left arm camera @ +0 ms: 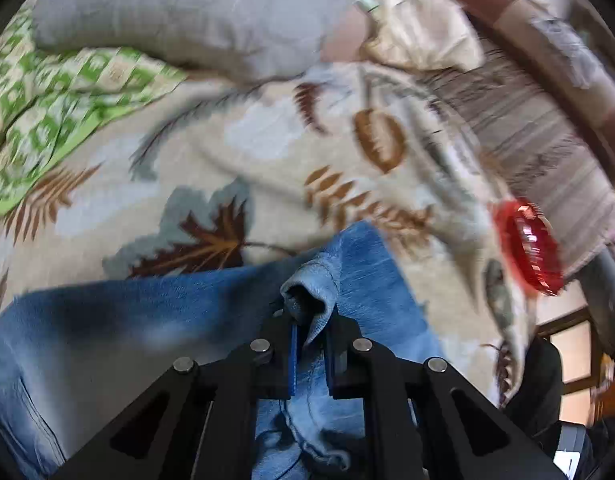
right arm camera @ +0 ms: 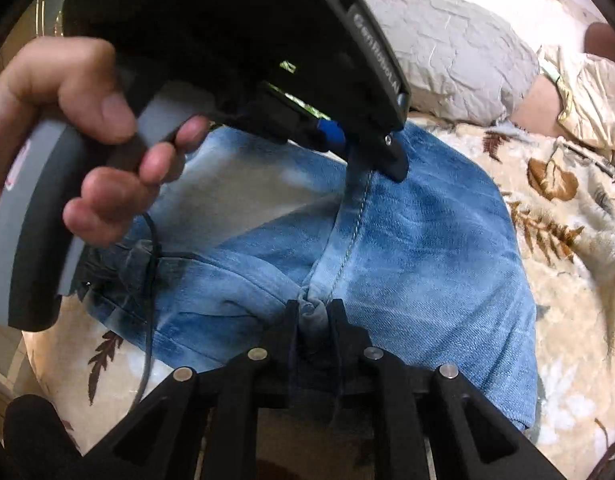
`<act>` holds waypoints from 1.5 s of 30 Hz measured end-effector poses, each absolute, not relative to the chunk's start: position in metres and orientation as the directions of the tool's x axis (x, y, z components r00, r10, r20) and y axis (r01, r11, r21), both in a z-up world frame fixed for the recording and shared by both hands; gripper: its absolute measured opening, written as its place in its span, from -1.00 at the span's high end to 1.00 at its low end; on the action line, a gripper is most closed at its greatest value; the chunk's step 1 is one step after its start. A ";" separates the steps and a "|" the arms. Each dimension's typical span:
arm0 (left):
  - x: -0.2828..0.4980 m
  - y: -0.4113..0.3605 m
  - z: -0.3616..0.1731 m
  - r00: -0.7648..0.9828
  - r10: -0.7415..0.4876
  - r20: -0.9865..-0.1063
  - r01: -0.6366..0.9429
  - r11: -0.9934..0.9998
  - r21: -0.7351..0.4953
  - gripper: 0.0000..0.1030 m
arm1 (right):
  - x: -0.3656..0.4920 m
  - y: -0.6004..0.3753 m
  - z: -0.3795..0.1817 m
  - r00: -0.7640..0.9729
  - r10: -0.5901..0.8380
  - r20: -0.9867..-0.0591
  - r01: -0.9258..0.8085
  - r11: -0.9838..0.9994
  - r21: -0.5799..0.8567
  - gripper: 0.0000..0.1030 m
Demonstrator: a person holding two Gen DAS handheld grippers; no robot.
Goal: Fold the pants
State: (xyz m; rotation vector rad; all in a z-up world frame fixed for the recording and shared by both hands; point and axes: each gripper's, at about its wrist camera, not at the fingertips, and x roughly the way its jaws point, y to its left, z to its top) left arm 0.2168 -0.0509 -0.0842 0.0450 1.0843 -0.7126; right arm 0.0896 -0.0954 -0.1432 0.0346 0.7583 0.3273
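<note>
- The left gripper has its jaws closed on a bunched edge of the blue pants, at the lower centre of its frame.
- The right gripper pinches a seam fold of the pants.
- The pants lie on the leaf-patterned bed cover, with a grey pillow at the upper right.

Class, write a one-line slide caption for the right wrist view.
Right gripper pinches a fold of blue jeans on a leaf-print blanket, while the left gripper grips the seam further along.
</note>
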 end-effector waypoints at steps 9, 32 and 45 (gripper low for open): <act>0.236 -0.015 -0.127 0.219 -0.407 -0.887 0.403 0.865 -0.298 0.59 | 0.075 -0.073 -0.145 0.681 0.306 -0.665 -0.324 0.941 0.101 0.64; 0.141 0.006 -0.087 0.366 -0.418 -0.832 0.295 0.899 -0.322 -0.93 | 0.053 -0.236 -0.087 0.696 0.442 -0.566 -0.262 0.890 0.373 -1.00; 0.081 -0.006 -0.150 0.325 -0.597 -0.733 -0.109 0.747 -0.656 -0.98 | 0.093 -0.290 -0.125 0.589 0.583 -0.560 -0.221 0.783 0.582 -1.00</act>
